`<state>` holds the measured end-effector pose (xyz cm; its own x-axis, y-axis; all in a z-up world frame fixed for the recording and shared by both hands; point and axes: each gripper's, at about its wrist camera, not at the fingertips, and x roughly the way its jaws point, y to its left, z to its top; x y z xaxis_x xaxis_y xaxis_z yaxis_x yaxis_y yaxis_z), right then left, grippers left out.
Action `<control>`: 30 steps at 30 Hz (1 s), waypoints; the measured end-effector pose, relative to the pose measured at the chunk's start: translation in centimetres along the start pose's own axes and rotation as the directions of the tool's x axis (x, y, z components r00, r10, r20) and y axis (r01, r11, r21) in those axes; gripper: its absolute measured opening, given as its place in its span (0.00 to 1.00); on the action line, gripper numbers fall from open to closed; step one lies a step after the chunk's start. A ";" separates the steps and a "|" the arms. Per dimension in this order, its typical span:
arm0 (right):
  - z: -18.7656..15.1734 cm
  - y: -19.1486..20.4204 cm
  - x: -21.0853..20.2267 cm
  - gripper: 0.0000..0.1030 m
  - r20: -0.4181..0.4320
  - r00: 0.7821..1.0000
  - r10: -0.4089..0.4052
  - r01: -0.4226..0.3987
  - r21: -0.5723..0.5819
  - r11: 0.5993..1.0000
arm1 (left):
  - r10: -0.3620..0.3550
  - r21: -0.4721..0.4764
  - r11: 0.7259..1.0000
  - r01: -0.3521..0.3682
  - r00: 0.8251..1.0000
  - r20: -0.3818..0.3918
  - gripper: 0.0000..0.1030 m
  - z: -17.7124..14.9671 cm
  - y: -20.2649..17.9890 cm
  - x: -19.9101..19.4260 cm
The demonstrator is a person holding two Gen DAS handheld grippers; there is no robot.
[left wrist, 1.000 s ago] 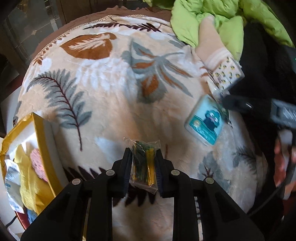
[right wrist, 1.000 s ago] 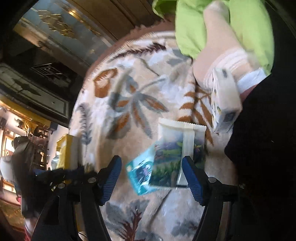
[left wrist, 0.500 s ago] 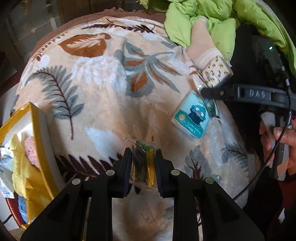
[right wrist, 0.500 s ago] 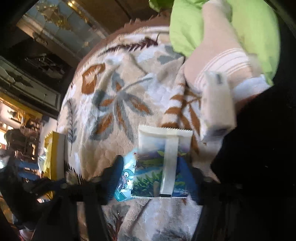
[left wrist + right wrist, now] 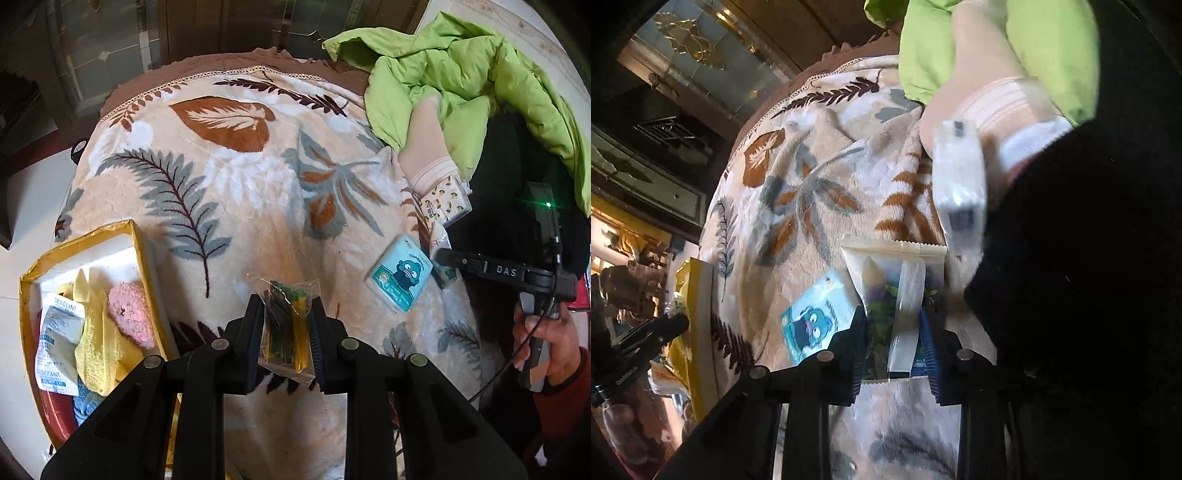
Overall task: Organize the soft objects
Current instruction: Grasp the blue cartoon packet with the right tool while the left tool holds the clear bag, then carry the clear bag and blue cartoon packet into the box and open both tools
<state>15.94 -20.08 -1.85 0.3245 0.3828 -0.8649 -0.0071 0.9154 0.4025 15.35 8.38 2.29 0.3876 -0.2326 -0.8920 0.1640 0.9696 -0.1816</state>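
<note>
Gold box (image 5: 142, 266) at blanket's (image 5: 229, 199) left edge, part-filled; left gripper (image 5: 286, 328) clamps clear sachet (image 5: 286, 325) — next: swing left, release over box; right gripper (image 5: 894, 354) pinches white packet (image 5: 897, 291) at right edge — mid pick-up, lift next.

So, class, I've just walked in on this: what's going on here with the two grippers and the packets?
A person is tidying small soft items off a leaf-patterned blanket. The left gripper is shut on a clear packet of green and yellow contents. The right gripper is closed on a white-seamed sachet. A teal cartoon packet lies on the blanket. A gold-rimmed box on the left already holds a desiccant sachet, yellow cloth and a pink fuzzy item.
</note>
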 end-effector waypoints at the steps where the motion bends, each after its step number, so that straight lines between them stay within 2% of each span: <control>1: -0.1 0.1 -0.2 0.27 0.002 1.000 0.000 0.000 -0.003 1.000 | -0.004 -0.002 1.000 0.004 1.000 0.000 0.20 -0.1 0.0 0.0; 10: -0.8 -0.3 -1.2 0.23 0.016 0.998 0.064 -0.065 0.030 0.997 | -0.006 -0.003 1.000 0.006 1.000 0.016 0.20 -0.1 0.0 -1.5; 18: -1.8 -0.1 -1.9 0.22 0.023 0.994 0.110 -0.111 0.033 0.993 | -0.032 0.007 0.999 0.032 0.999 -0.011 0.20 -1.2 -1.3 -0.4; 22: -2.1 0.0 -2.6 0.22 0.032 0.990 0.140 -0.141 0.037 0.989 | -0.004 0.027 1.000 0.004 1.000 -0.006 0.20 -2.0 -2.4 0.0; 26: -2.8 1.0 -3.7 0.20 0.046 0.983 0.178 -0.179 0.015 0.984 | -0.007 0.013 1.000 0.007 1.000 0.002 0.20 -3.1 -3.0 0.1; 28: -3.1 1.8 -4.2 0.20 0.041 0.973 0.225 -0.226 0.007 0.974 | 0.011 0.021 1.000 -0.011 1.000 0.017 0.20 -3.7 -3.5 -0.3; 30: -3.3 2.7 -4.5 0.20 0.045 0.973 0.226 -0.225 -0.018 0.974 | -0.005 0.017 1.000 0.004 1.000 0.023 0.20 -4.1 -3.7 -0.7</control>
<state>11.38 -18.89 2.18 0.3569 0.5736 -0.7373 -0.0974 0.8078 0.5813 10.76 5.24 1.89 0.4074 -0.2386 -0.8815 0.1810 0.9672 -0.1782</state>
